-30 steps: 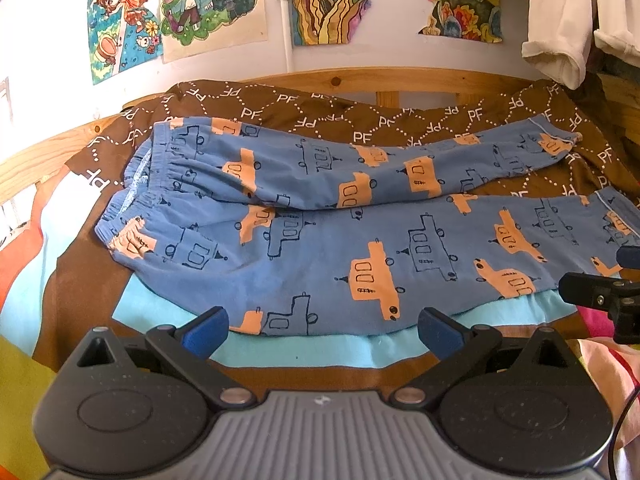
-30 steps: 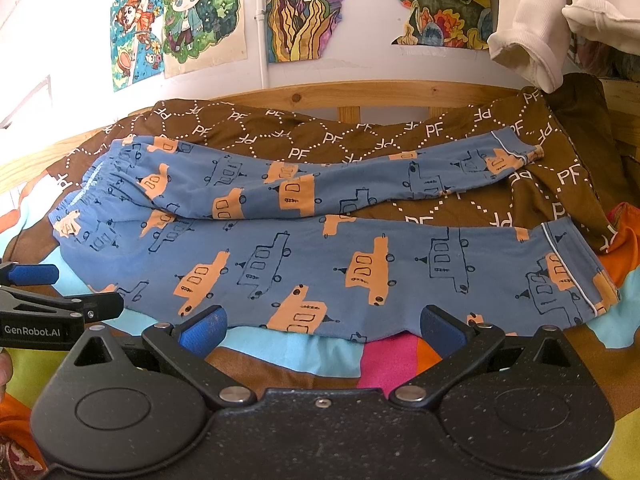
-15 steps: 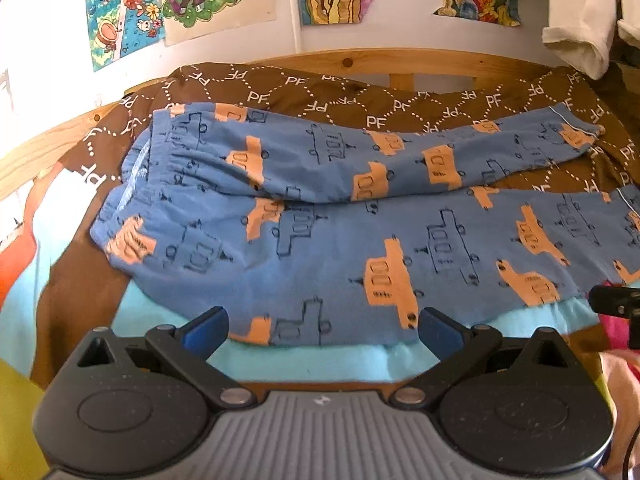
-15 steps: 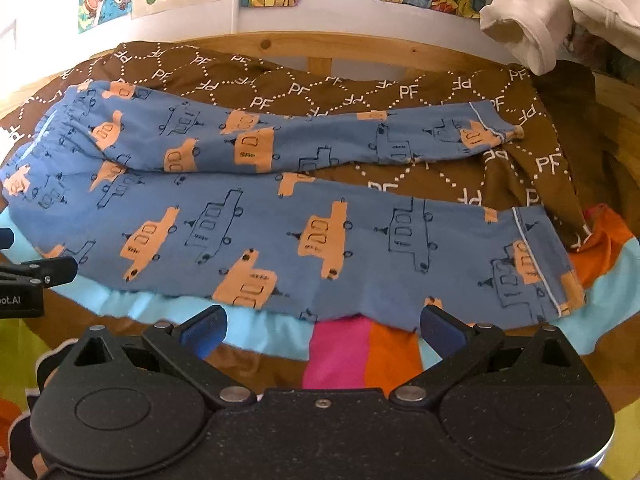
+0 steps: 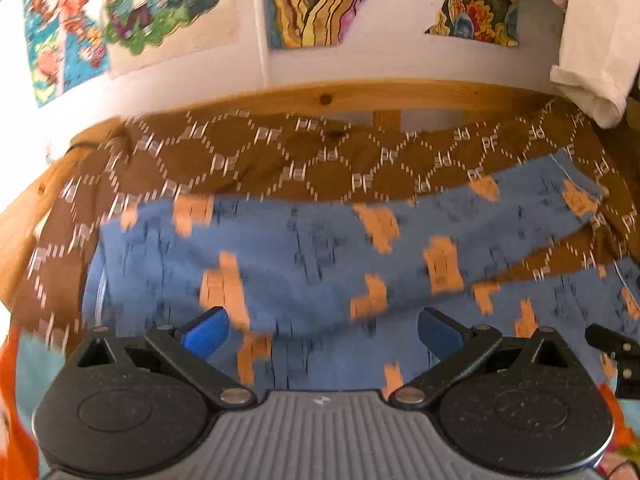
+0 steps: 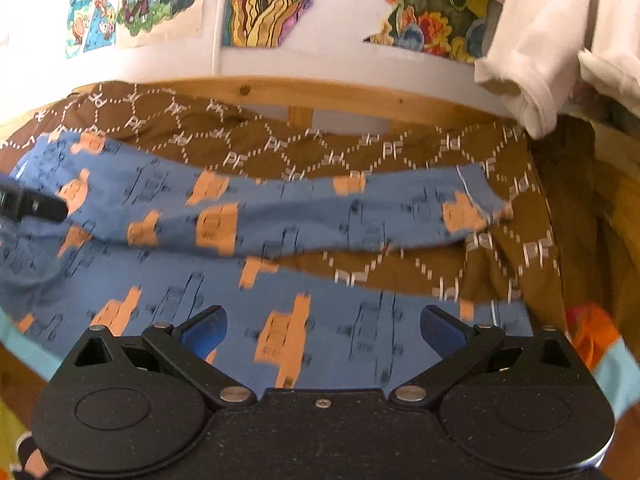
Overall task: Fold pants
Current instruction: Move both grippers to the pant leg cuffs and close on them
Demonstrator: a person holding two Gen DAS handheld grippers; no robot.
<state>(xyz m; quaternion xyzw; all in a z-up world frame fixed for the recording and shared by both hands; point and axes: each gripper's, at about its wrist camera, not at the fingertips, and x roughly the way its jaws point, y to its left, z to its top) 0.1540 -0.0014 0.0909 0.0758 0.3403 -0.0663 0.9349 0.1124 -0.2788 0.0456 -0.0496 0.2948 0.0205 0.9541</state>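
Observation:
Blue pants (image 5: 320,264) with orange bus prints lie spread flat across the bed, waistband to the left, the two legs running right. They also show in the right wrist view (image 6: 304,224), with the far leg's cuff (image 6: 476,208) at right. My left gripper (image 5: 320,330) is open and empty, its blue pads over the near leg close to the waist end. My right gripper (image 6: 320,330) is open and empty over the near leg toward its cuff end. Both views are motion-blurred.
A brown patterned blanket (image 5: 320,156) lies under the pants, against a wooden bed rail (image 5: 360,96). Posters hang on the wall. A cream garment (image 6: 552,52) hangs at upper right. Bright multicoloured bedding (image 6: 596,336) shows at the near right edge.
Both grippers have moved forward and lower over the pants; their pads now sit over the near leg instead of in front of its near edge. Both stay open.

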